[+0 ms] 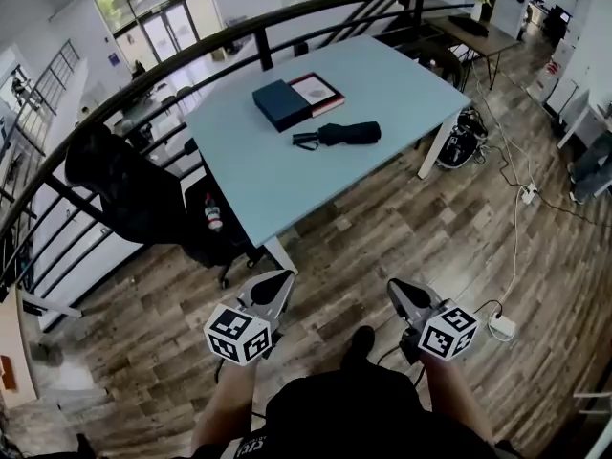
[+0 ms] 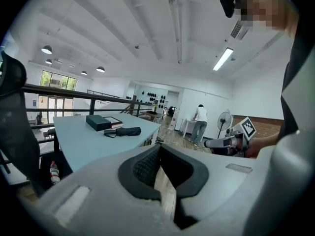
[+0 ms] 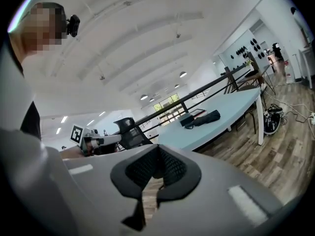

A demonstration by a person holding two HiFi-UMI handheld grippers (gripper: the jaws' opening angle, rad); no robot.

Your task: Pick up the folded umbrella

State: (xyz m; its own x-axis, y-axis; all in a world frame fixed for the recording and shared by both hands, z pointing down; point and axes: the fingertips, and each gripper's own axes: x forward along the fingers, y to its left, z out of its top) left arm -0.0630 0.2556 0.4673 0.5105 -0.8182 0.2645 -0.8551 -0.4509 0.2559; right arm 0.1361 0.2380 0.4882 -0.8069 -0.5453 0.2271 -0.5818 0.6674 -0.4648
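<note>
Progress toward the pickup is judged to be at the approach stage: nothing has been grasped. The folded umbrella [image 1: 342,135] lies flat near the middle of the light blue worktop [image 1: 402,79], strap end toward the worktop's left edge in the head view, untouched and well apart from both grippers. A dark box [image 1: 280,104] and a book [image 1: 318,93] lie just beyond it, toward the worktop's far edge, near the umbrella but not touching it. Remaining steps, as judged: close the distance to the worktop, open one gripper, set its jaws across the umbrella's body, close them, and lift. The left gripper [image 1: 278,281] and the right gripper [image 1: 398,288] are held side by side over the wooden floor [image 1: 382,228], short of the worktop's near corner, each on a forearm extended in front of the person. Both point toward the worktop, tipped a little below level, with the marker cubes facing upward. The left gripper view shows its jaws pressed together with nothing between them. The right gripper view shows the same: pads meeting at the tip, empty. In both gripper views the umbrella appears far ahead on the worktop.
</note>
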